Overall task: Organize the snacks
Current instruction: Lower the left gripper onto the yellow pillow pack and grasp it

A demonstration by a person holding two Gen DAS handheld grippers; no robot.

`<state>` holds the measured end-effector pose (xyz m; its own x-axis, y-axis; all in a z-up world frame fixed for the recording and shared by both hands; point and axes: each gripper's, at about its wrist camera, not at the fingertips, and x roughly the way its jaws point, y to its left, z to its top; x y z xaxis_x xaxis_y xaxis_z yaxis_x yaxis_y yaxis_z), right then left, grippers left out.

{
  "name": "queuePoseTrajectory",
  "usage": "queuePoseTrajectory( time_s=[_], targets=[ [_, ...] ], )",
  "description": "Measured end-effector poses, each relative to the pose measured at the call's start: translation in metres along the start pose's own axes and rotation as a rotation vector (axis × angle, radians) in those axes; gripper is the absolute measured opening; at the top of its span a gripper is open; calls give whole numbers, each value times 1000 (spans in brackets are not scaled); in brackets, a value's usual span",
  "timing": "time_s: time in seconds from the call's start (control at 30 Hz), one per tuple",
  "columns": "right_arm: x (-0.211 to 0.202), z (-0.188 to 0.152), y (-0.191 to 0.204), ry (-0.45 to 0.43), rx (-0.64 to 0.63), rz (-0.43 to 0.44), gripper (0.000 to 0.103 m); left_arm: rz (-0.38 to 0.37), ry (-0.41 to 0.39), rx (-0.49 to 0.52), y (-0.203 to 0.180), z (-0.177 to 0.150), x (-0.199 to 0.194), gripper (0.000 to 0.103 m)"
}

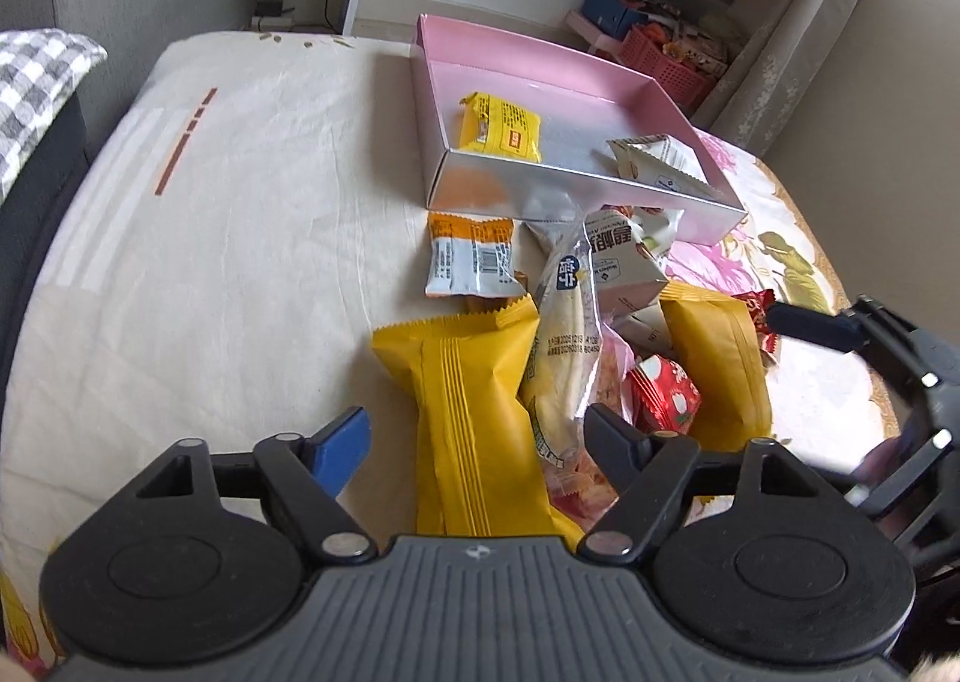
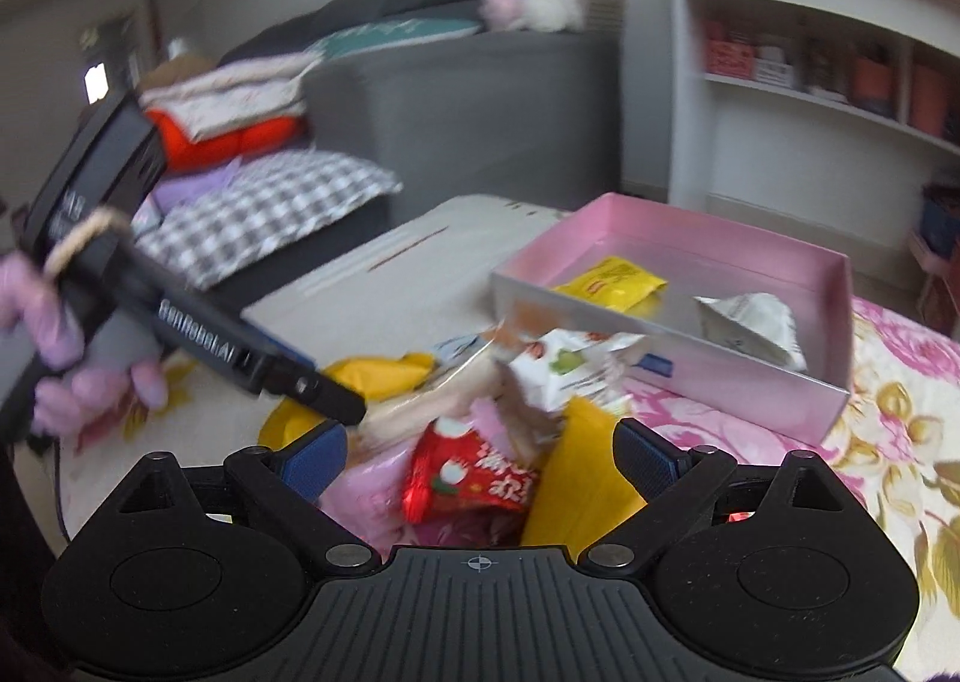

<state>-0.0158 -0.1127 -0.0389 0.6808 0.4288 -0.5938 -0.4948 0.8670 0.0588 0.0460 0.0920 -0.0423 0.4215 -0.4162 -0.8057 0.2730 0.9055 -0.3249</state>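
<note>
Floral bedspread [image 2: 888, 442], lower right; snack pile [image 2: 480, 430] blurred, overlapping; left gripper [image 1: 474, 436] and right gripper [image 2: 480, 454] gape wide, empty.

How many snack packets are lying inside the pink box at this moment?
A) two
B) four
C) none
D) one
A: inside the pink box there are only a yellow packet and a white triangular packet; the other snacks lie in a pile on the bed in front of it.
</note>
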Motion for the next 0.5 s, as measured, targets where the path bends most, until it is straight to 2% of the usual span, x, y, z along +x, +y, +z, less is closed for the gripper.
queuePoseTrajectory(
  time_s=[0.3,0.43,0.5],
  targets=[
    [19,-8,16,55,-109,7,93,-70,33,-22,7,1,-6,58],
    [24,-9,17,63,-148,-8,86,-90,57,7,6,2,-7,54],
    [27,-10,20,68,-174,-15,78,-98,74,27,5,2,-7,54]
  ],
)
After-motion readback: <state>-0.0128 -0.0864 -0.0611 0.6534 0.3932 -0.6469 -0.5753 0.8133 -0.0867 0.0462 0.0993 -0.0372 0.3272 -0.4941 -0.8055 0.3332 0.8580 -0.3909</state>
